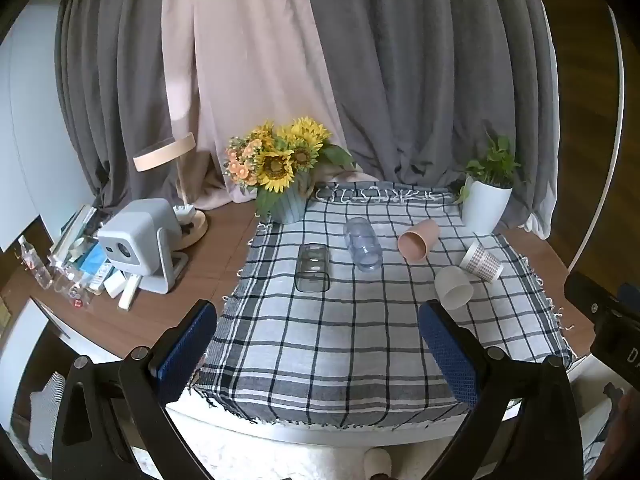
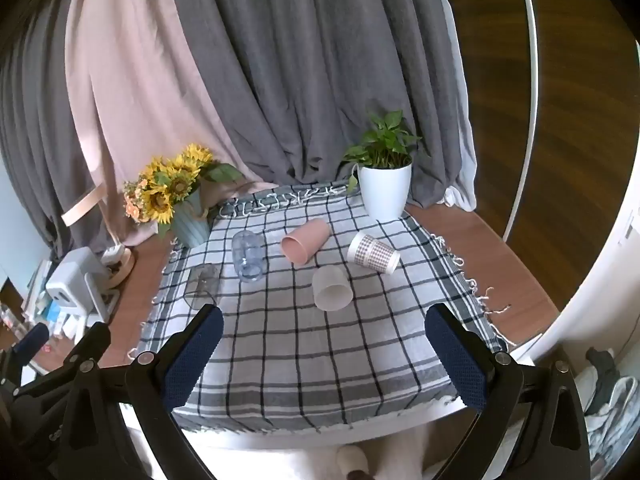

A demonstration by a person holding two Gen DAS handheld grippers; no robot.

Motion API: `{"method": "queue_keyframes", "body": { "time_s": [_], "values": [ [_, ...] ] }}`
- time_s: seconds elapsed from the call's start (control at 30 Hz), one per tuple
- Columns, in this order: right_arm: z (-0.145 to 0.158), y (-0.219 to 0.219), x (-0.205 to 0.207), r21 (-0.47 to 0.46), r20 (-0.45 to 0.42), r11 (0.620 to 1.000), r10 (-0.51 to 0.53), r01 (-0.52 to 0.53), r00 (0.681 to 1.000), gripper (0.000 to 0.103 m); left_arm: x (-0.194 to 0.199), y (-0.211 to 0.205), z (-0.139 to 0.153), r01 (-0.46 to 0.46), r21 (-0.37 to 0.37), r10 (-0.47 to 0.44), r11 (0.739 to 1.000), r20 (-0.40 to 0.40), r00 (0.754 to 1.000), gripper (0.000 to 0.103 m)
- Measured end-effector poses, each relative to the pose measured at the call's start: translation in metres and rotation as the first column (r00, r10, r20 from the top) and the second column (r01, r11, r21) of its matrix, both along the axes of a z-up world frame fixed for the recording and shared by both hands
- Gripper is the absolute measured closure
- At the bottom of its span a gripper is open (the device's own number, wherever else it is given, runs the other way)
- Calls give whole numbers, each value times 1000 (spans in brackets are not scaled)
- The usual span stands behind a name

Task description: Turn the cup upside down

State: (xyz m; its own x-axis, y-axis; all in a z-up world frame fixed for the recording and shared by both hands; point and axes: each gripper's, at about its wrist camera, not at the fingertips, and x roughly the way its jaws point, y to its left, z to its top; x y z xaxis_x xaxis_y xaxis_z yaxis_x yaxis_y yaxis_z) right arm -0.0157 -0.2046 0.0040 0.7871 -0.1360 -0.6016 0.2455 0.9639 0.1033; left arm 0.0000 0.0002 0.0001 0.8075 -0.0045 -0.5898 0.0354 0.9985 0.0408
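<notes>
Several cups lie on their sides on a checked cloth [image 1: 320,344] [image 2: 304,344]. From left: a dark clear square cup [image 1: 312,268] [image 2: 203,285], a bluish clear cup [image 1: 362,243] [image 2: 247,255], a pink cup [image 1: 419,239] [image 2: 305,239], a frosted white cup [image 1: 453,288] [image 2: 331,288] and a patterned paper cup [image 1: 481,261] [image 2: 373,252]. My left gripper [image 1: 318,326] is open and empty, held before the cloth's near edge. My right gripper [image 2: 324,330] is open and empty, also near the front, with the frosted cup just beyond it.
A sunflower vase [image 1: 286,196] [image 2: 192,220] stands at the cloth's back left and a white plant pot [image 1: 486,204] [image 2: 384,194] at the back right. A grey projector [image 1: 138,240], a lamp [image 1: 188,216] and clutter sit on the wooden table's left. Curtains hang behind.
</notes>
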Motion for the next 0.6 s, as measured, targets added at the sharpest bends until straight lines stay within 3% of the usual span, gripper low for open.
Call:
{"method": "queue_keyframes", "body": {
  "time_s": [0.6],
  "values": [
    [-4,0,-3,-2,4,1000,1,-1,1000,1,0,0,0,-1,9,1,1000,0,1000,0]
  ]
}}
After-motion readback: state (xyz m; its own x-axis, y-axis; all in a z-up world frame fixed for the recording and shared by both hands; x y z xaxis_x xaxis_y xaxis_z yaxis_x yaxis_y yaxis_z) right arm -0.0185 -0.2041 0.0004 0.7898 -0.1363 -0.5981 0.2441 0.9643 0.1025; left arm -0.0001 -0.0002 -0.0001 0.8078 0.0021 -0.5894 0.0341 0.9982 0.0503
